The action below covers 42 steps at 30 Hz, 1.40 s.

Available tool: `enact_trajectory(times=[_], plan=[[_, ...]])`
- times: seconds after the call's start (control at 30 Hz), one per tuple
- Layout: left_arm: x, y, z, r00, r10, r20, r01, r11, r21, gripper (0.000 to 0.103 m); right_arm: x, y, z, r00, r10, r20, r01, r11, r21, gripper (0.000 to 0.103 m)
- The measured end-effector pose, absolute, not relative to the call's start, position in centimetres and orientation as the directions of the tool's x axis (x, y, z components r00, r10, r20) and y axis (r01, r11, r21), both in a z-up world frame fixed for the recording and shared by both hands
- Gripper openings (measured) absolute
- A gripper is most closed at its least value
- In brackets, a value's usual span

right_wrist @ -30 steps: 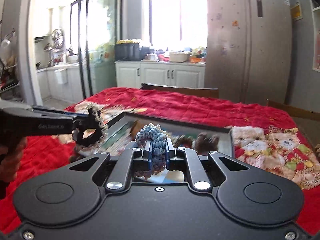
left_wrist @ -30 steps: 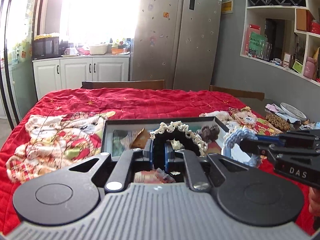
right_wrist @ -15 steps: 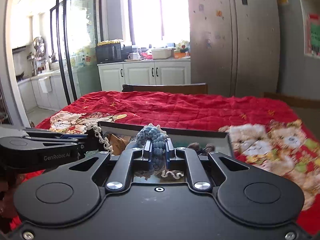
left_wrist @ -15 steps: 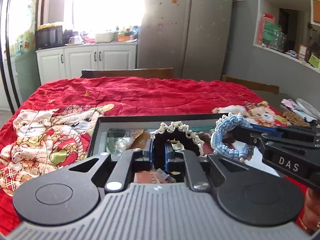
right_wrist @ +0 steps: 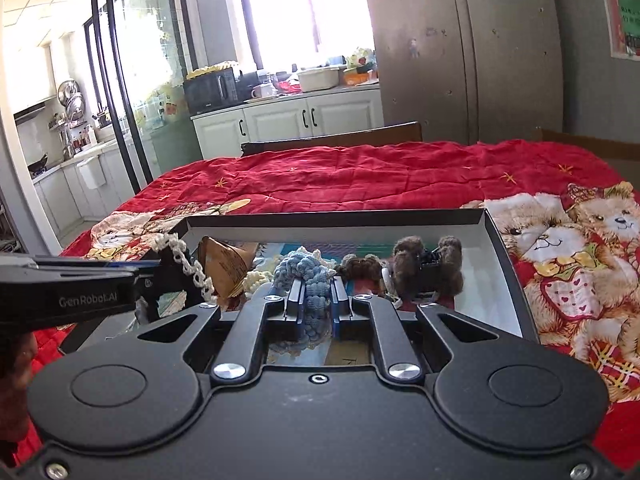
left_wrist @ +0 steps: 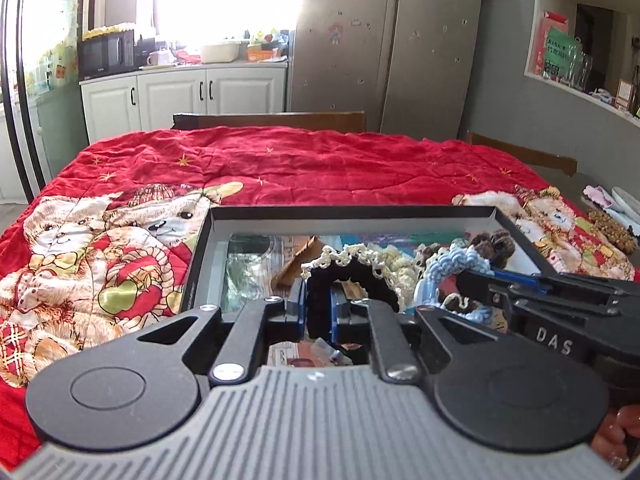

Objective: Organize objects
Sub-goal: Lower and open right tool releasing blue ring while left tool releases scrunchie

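My left gripper (left_wrist: 318,300) is shut on a black crocheted hair tie with a cream lace edge (left_wrist: 352,268), held low over the near left part of a shallow black box (left_wrist: 352,214). My right gripper (right_wrist: 316,300) is shut on a light blue crocheted hair tie (right_wrist: 310,276), low over the same box (right_wrist: 332,220). In the left wrist view the right gripper (left_wrist: 460,280) enters from the right with the blue hair tie (left_wrist: 452,268). In the right wrist view the left gripper (right_wrist: 160,276) comes in from the left with the black hair tie (right_wrist: 188,264).
Inside the box lie a brown fluffy hair tie (right_wrist: 428,260), a cream one (left_wrist: 400,264), a brown paper packet (right_wrist: 224,264) and clear wrappers (left_wrist: 244,276). The box sits on a red bear-print cloth (left_wrist: 280,168). Wooden chair backs (left_wrist: 268,120) stand behind the table. A plate (left_wrist: 624,200) lies far right.
Both grippers have sunk toward the box and moved forward, each still holding its hair tie. The right gripper has come closer to the left one, over the box.
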<state>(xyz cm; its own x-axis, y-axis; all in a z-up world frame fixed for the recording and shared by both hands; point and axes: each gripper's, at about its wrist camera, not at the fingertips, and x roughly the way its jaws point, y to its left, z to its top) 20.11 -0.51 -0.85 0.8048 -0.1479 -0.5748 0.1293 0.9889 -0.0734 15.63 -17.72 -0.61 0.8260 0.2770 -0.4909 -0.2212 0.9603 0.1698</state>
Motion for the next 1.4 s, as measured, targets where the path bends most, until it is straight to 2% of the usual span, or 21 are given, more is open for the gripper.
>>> enact_trajectory(times=[1.1,1.3,1.4], plan=[[21.8,-0.7,-2.9,0.767,-0.094,-0.635,0.096,0.995,-0.031,0.019,17.1,-17.7,-2.2,0.813,0.228,-0.535,-0.186,0.974,0.133,0.014],[21.8,-0.7,-2.9,0.768,-0.087,-0.634,0.092,0.995,-0.026,0.029,17.2,-17.7,-2.3,0.809,0.236,-0.539,-0.190,0.972,0.141,0.016],[21.8,-0.7,-2.9,0.768,-0.086,-0.635,0.090,0.996,-0.026,0.037,17.3,-17.7,-2.4,0.809,0.236,-0.539,-0.191,0.972,0.139,0.017]])
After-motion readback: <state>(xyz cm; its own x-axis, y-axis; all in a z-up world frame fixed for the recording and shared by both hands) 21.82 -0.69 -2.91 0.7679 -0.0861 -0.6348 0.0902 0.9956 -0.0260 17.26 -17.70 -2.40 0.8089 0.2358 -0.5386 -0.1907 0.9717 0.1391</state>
